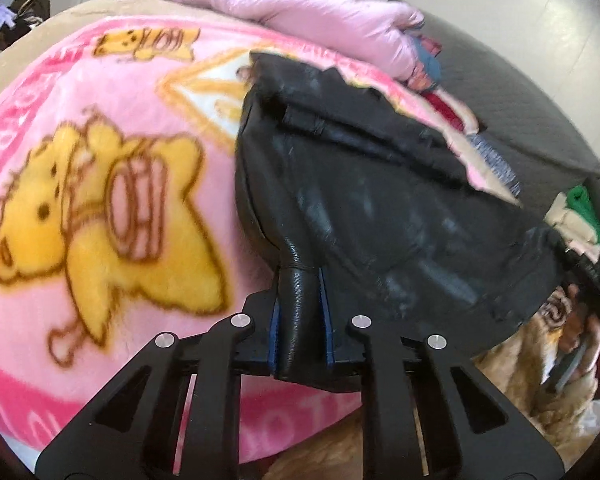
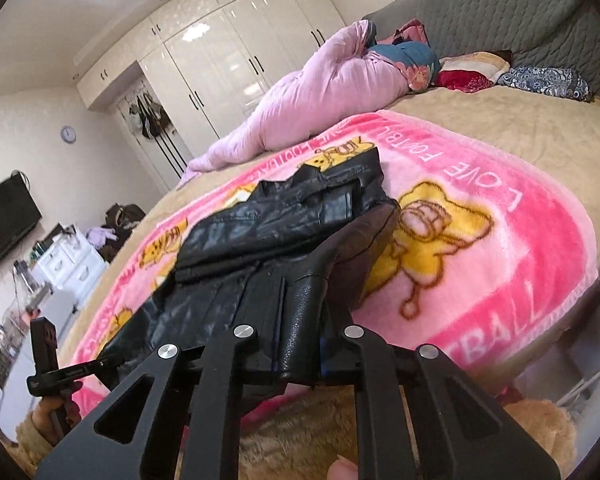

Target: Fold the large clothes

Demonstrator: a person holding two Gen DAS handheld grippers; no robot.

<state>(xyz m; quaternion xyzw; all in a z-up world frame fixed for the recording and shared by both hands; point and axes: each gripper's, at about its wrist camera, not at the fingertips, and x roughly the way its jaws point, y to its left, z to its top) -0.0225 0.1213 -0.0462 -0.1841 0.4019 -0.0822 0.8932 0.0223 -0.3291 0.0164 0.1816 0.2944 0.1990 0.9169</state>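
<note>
Hand-held gripper (image 1: 299, 292) pinching black leather jacket (image 1: 380, 200), pink blanket (image 1: 100, 160)

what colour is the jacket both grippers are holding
Black leather jacket, clearest in the right wrist view.

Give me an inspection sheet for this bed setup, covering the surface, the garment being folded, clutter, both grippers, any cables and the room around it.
Surface: pink cartoon blanket spread over a tan bedcover.
Job's things: black leather jacket lying on the blanket, its near edge lifted at two corners.
Clutter: pink quilt bunched along the far side; pillows and folded cloth by the grey headboard.
Grippers: left gripper shut on a jacket corner; right gripper shut on another corner.
Cables: nothing seen.
Surroundings: white wardrobe, wall-mounted television, white drawer unit, wall clock.
</note>
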